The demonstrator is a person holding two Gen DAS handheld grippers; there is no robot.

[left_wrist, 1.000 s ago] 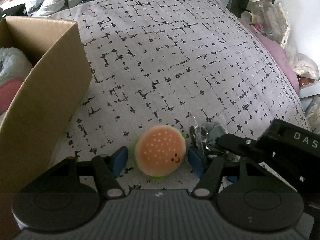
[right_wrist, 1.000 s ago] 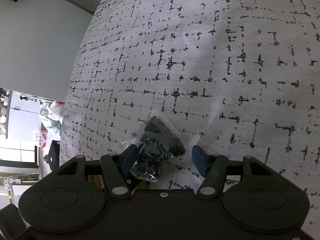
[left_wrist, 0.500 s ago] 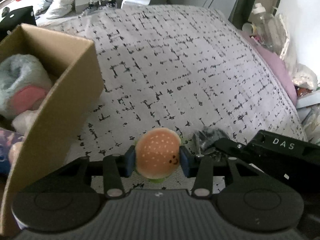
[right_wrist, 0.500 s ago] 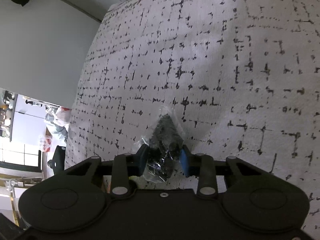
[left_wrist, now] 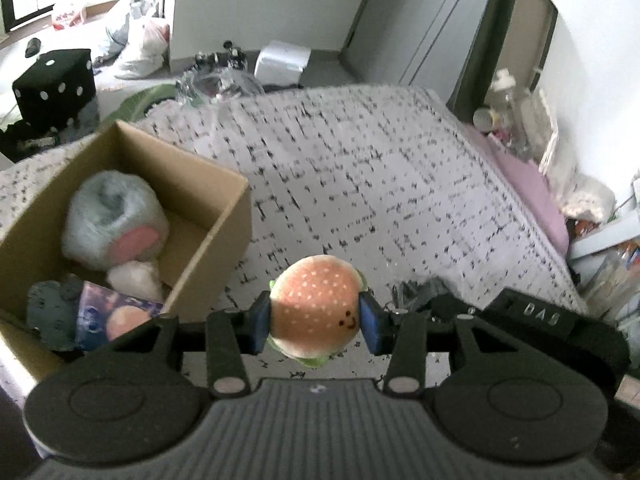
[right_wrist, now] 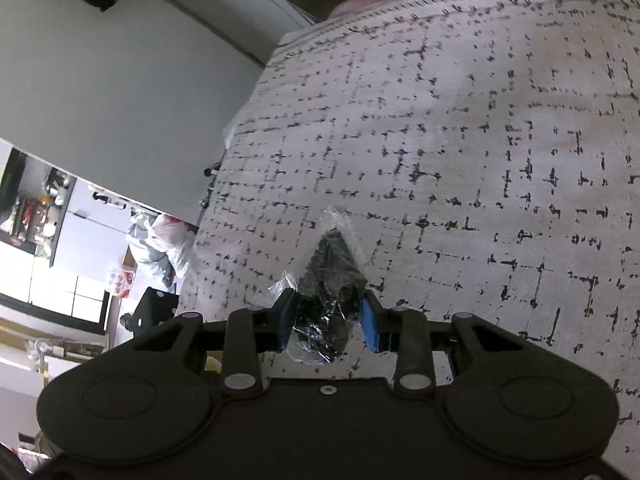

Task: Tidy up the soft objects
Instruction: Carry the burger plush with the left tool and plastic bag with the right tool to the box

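Note:
My left gripper (left_wrist: 316, 322) is shut on a plush hamburger (left_wrist: 316, 308) with a small smiley face and holds it above the bed. An open cardboard box (left_wrist: 208, 248) stands to its left with a grey-and-pink plush (left_wrist: 112, 220) and other soft things inside. My right gripper (right_wrist: 328, 322) is shut on a clear plastic bag of dark soft stuff (right_wrist: 328, 280), held just over the bedspread. The right gripper also shows in the left wrist view (left_wrist: 540, 320), to the right of the hamburger.
The bed has a white bedspread with black cross marks (left_wrist: 380, 184). A purple sheet edge (left_wrist: 536, 196) and clutter lie at the right. A black dice-like cube (left_wrist: 56, 84) and plastic bags (left_wrist: 136, 48) sit on the floor beyond the box.
Both grippers closed, the left on the hamburger and the right on the bag. Both have lifted their loads off the bed, and the box's inside has come into view.

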